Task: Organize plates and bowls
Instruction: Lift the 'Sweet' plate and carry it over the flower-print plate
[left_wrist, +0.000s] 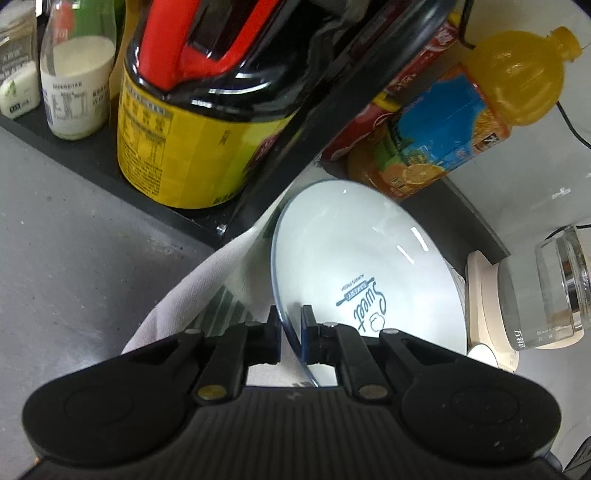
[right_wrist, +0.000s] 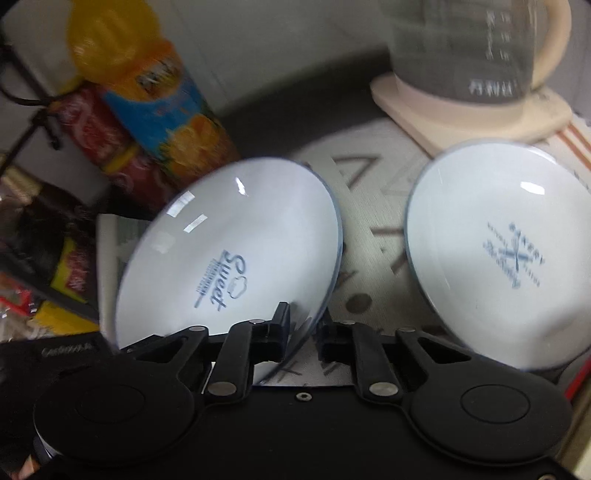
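Observation:
My left gripper (left_wrist: 291, 332) is shut on the rim of a white plate with blue "Sweet" lettering (left_wrist: 354, 258), held on edge above a white cloth (left_wrist: 207, 288). In the right wrist view my right gripper (right_wrist: 304, 328) grips the rim of a "Sweet" plate (right_wrist: 229, 251), tilted up over a patterned mat (right_wrist: 369, 206). A second white plate with a blue bakery logo (right_wrist: 491, 254) lies tilted to the right of it. The right view is blurred by motion.
A dark shelf (left_wrist: 92, 162) holds a yellow-labelled black bottle (left_wrist: 192, 122) and a milk bottle (left_wrist: 74, 81). An orange juice bottle (left_wrist: 476, 107) and red can (left_wrist: 373, 122) lie near. A glass kettle on a cream base (left_wrist: 546, 284) stands right; it also shows in the right wrist view (right_wrist: 472, 59).

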